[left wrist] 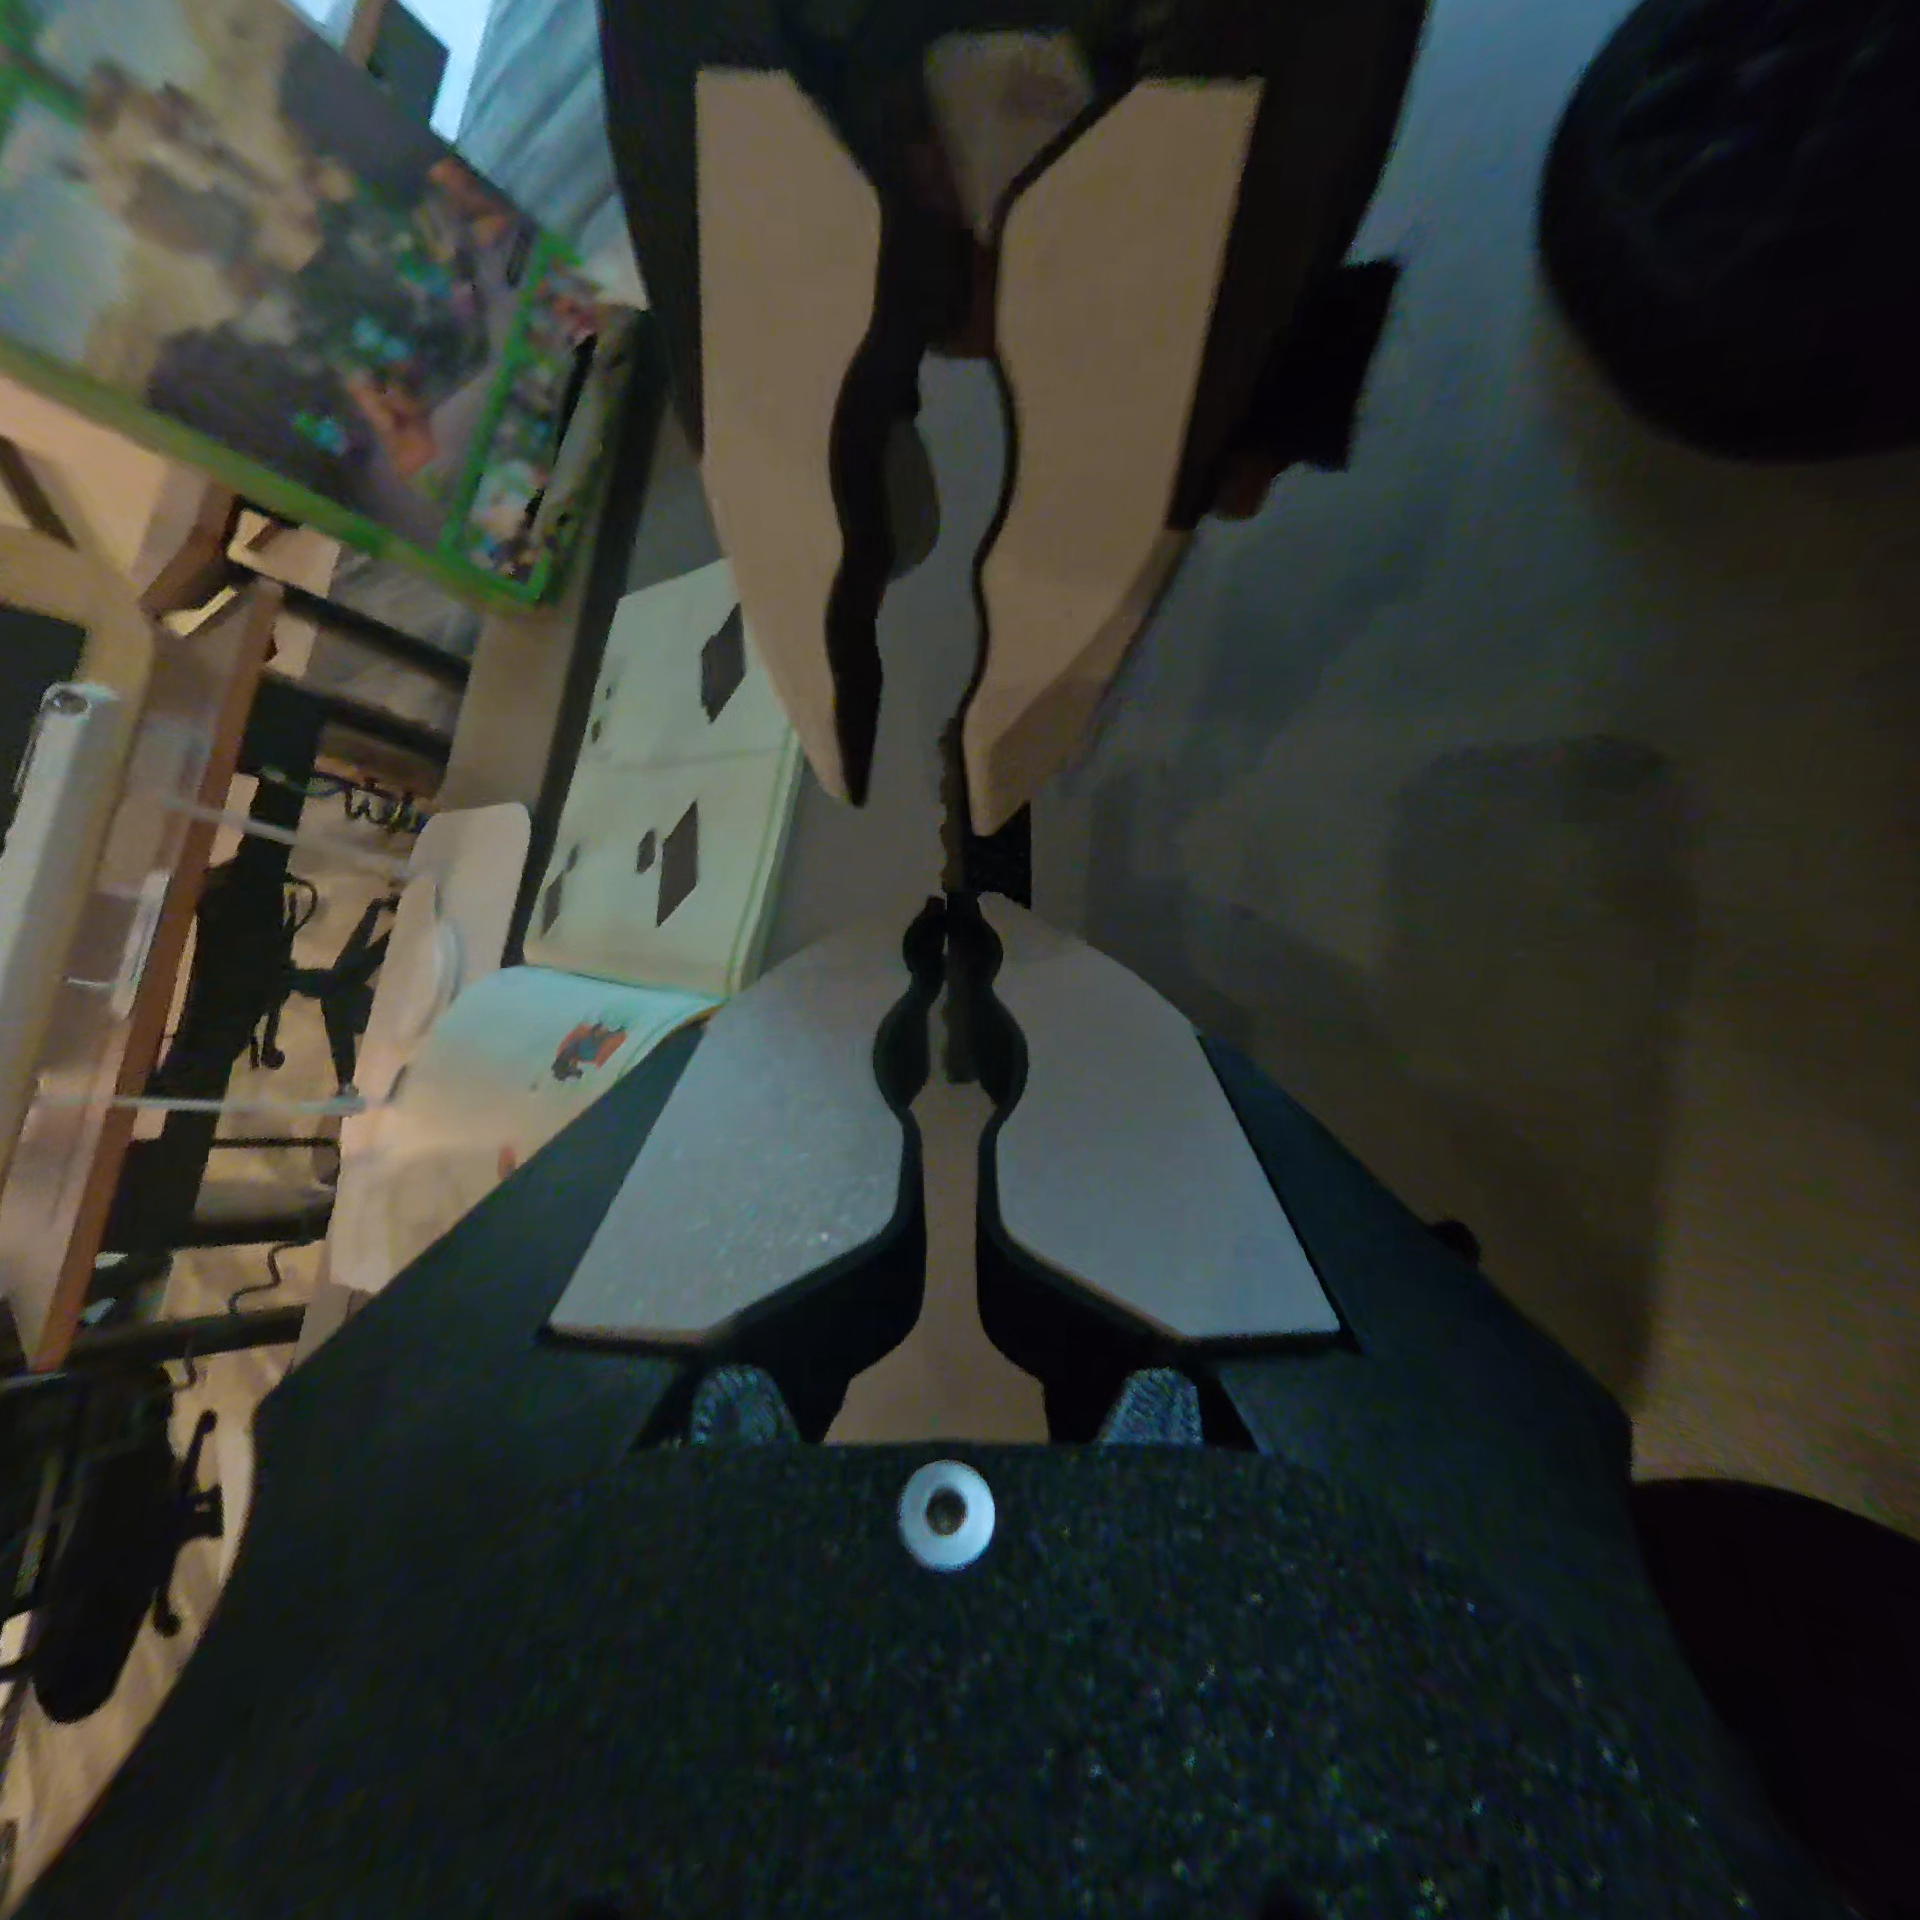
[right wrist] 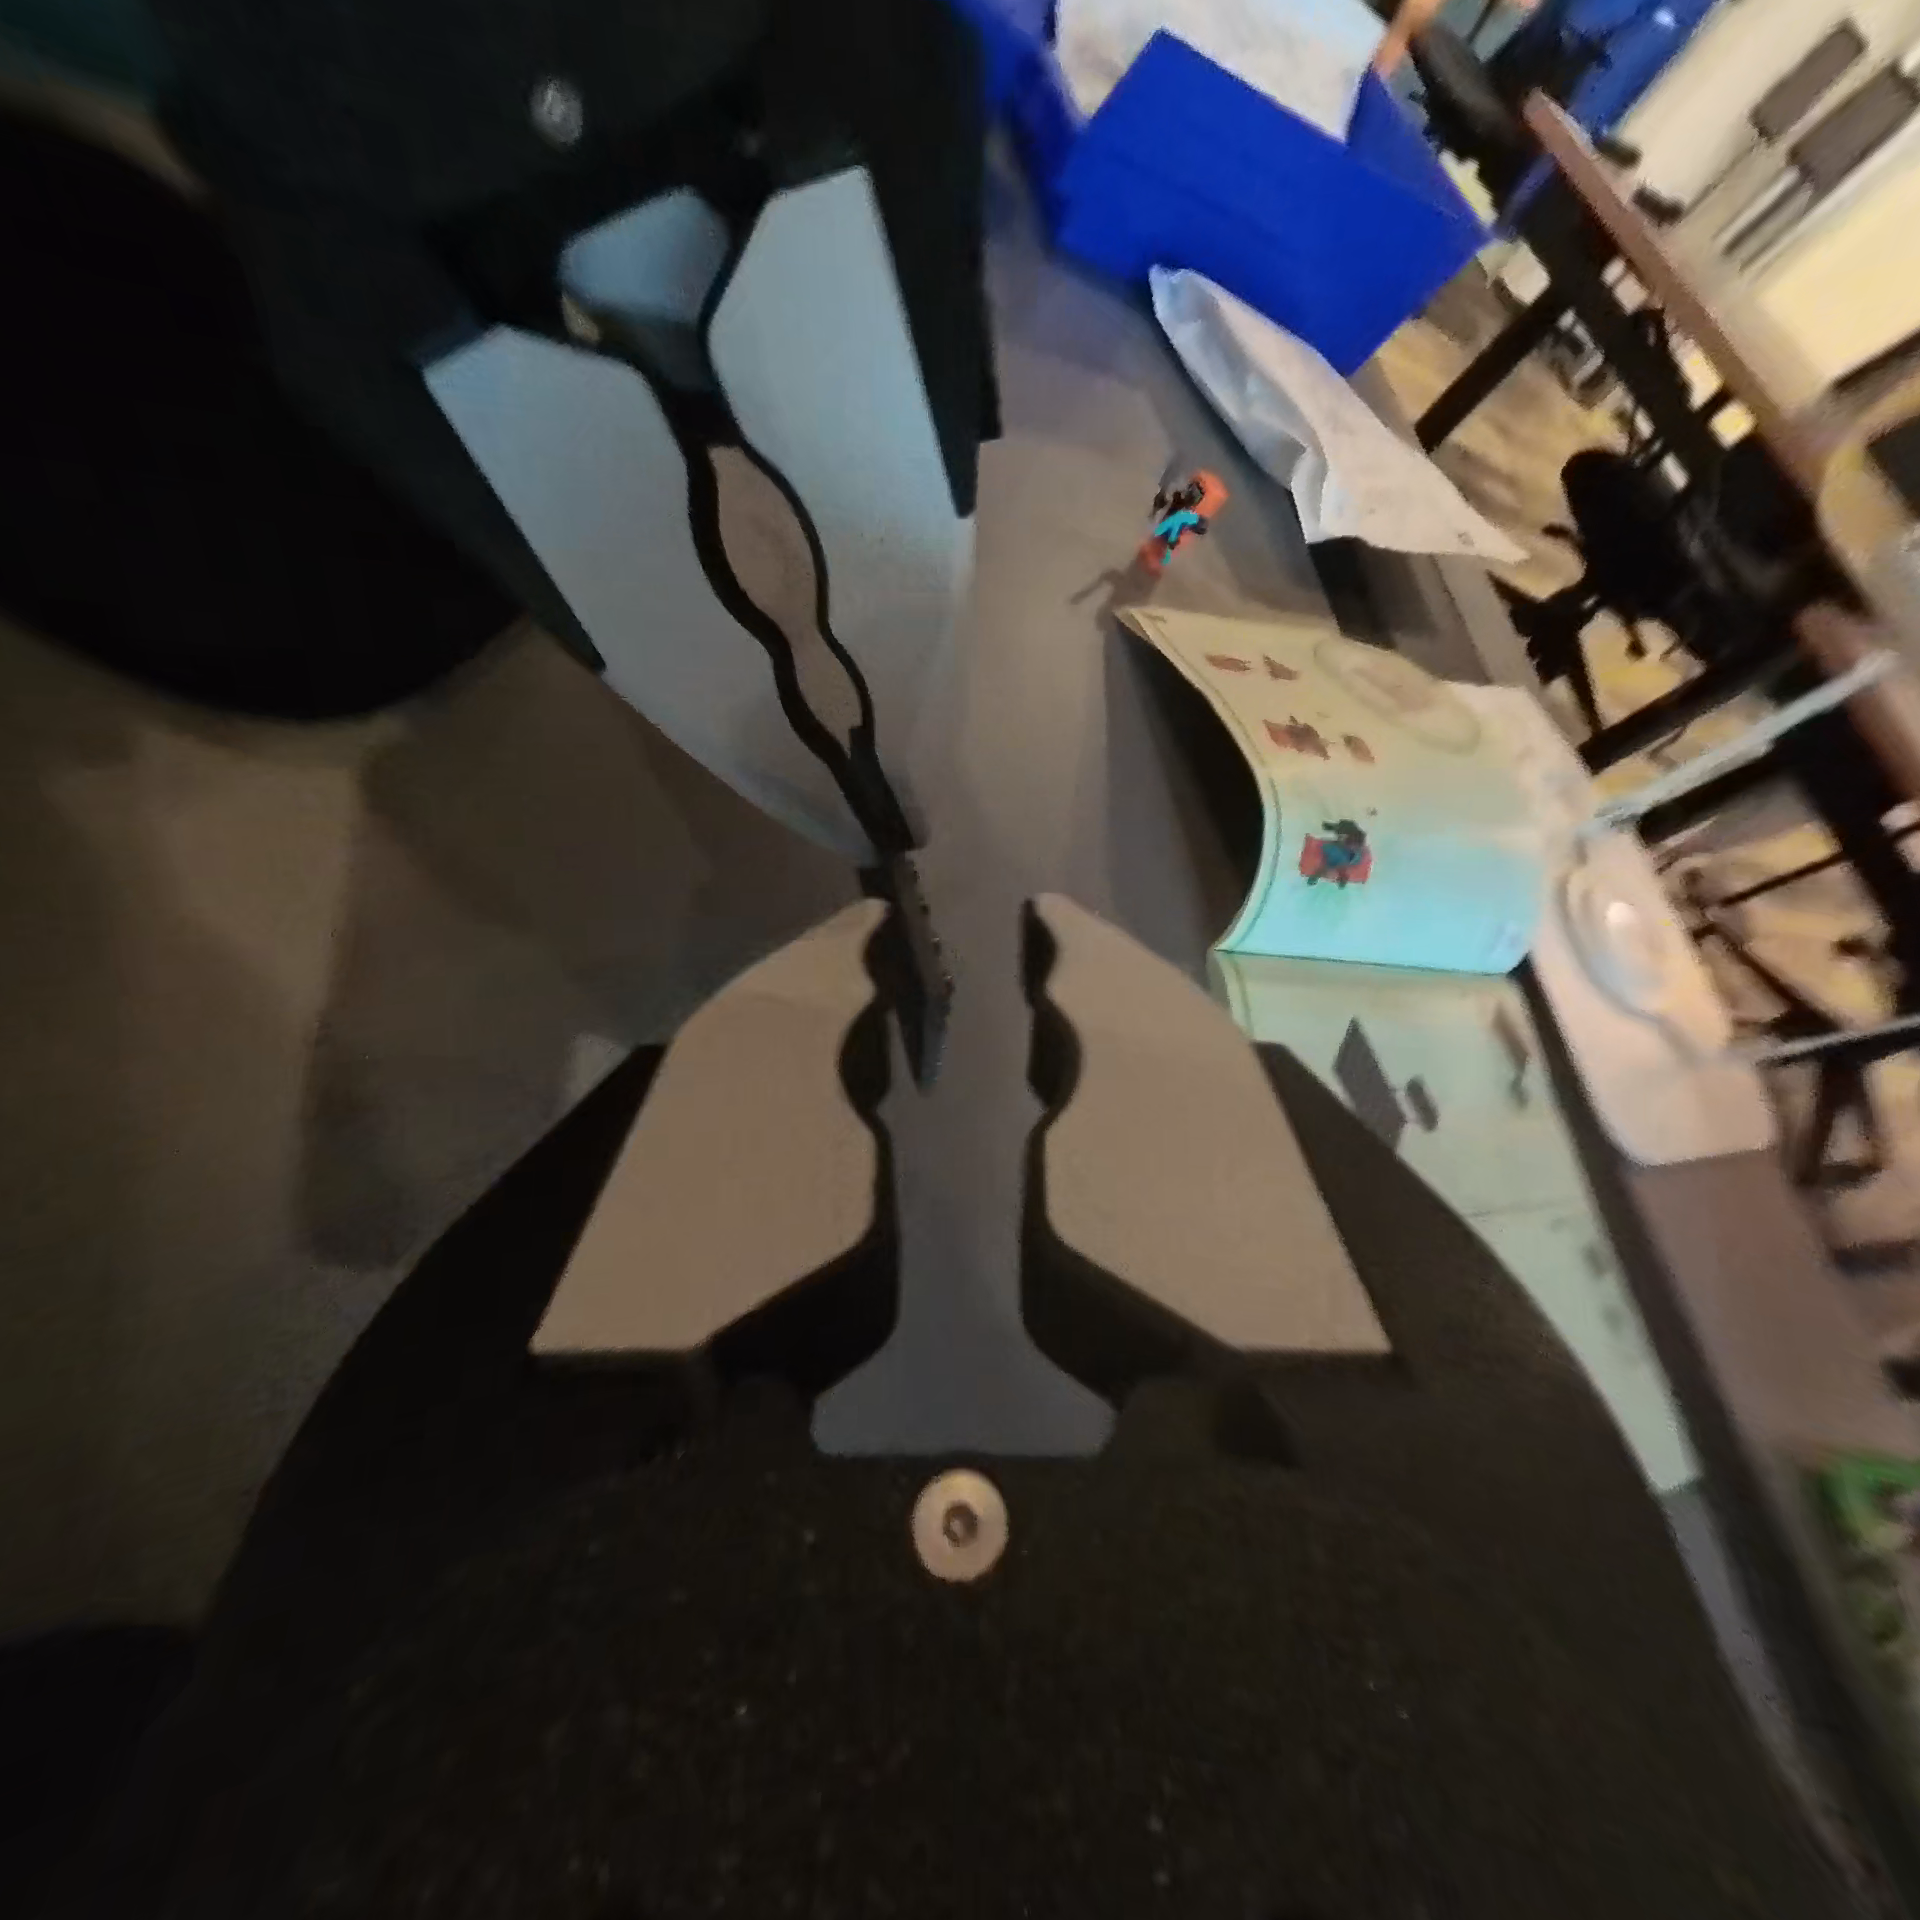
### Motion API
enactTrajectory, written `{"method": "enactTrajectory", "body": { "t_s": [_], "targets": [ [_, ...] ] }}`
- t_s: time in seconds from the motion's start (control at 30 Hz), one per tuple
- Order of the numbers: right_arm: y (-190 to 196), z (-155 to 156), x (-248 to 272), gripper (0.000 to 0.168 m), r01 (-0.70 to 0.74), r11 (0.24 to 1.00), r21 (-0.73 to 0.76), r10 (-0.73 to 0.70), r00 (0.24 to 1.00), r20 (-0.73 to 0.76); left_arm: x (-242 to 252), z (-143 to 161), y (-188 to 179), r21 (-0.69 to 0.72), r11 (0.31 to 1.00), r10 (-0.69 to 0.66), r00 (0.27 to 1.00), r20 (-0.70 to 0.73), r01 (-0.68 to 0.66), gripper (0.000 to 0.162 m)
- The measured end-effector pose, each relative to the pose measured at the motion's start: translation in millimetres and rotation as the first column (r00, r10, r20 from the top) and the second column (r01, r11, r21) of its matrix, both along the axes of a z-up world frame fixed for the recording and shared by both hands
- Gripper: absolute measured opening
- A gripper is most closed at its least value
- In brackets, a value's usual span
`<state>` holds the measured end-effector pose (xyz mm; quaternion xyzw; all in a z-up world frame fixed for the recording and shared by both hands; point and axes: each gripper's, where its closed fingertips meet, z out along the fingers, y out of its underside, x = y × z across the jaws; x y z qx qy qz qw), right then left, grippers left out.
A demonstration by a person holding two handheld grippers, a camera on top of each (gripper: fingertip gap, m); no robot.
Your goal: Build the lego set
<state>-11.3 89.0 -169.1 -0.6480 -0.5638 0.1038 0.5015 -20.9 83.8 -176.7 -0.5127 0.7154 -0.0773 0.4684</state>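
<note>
Two grippers meet tip to tip above the grey table [right wrist: 1039,644]. Left gripper [left wrist: 951,940] pinches a thin black studded Lego plate [left wrist: 961,977] edge-on — right gripper [right wrist: 956,935] parted around it. Light, stiff, slippery — grip the flat faces.

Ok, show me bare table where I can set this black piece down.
Bare grey table lies left of the right gripper. Crowded on its right: instruction booklet, small figure, white bag, blue box.
</note>
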Motion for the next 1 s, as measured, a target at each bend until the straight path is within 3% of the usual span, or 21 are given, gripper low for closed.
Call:
{"method": "enactTrajectory", "body": {
  "t_s": [0.13,0.27,0.33,0.47,0.57,0.83,1.0],
  "targets": [
    [-5.6,-7.2,-6.0,0.005,-0.079,0.997,0.013,0.078,0.996,0.043,-3.5,-1.3,0.4,-0.007,1.000,0.001,1.000,-0.007,-0.001,0.004],
    [-5.9,-13.3,-9.4,0.003,-0.124,0.989,0.075,0.118,0.991,0.069,-10.2,-6.4,-1.2,-0.081,0.997,0.009,1.000,-0.004,-0.009,0.006],
    [-2.1,-20.1,-5.0,0.003,-0.131,0.982,0.134,0.117,0.987,0.106,-17.6,-9.8,-2.2,-0.166,0.986,0.017,1.000,-0.004,-0.018,0.023],
    [3.3,-41.2,3.0,0.003,-0.172,0.953,0.249,0.117,0.968,0.223,-34.6,-10.7,3.7,-0.323,0.945,0.079,0.995,0.056,-0.057,0.024],
    [-1.0,-55.6,2.3,0.003,-0.222,0.940,0.259,0.151,0.952,0.267,-42.3,-17.0,7.0,-0.354,0.931,0.117,0.992,0.057,-0.089,0.023],
    [-13.3,-74.9,3.6,0.008,-0.255,0.963,0.082,0.223,0.932,0.286,-37.1,-41.1,-0.4,-0.411,0.906,0.122,0.992,0.014,-0.105,0.020],
    [-27.6,-75.1,-1.0,0.031,-0.195,0.975,-0.108,0.213,0.960,0.182,-30.6,-50.4,-2.2,-0.460,0.881,0.127,0.992,-0.003,-0.114,0.022]
  ]
}}
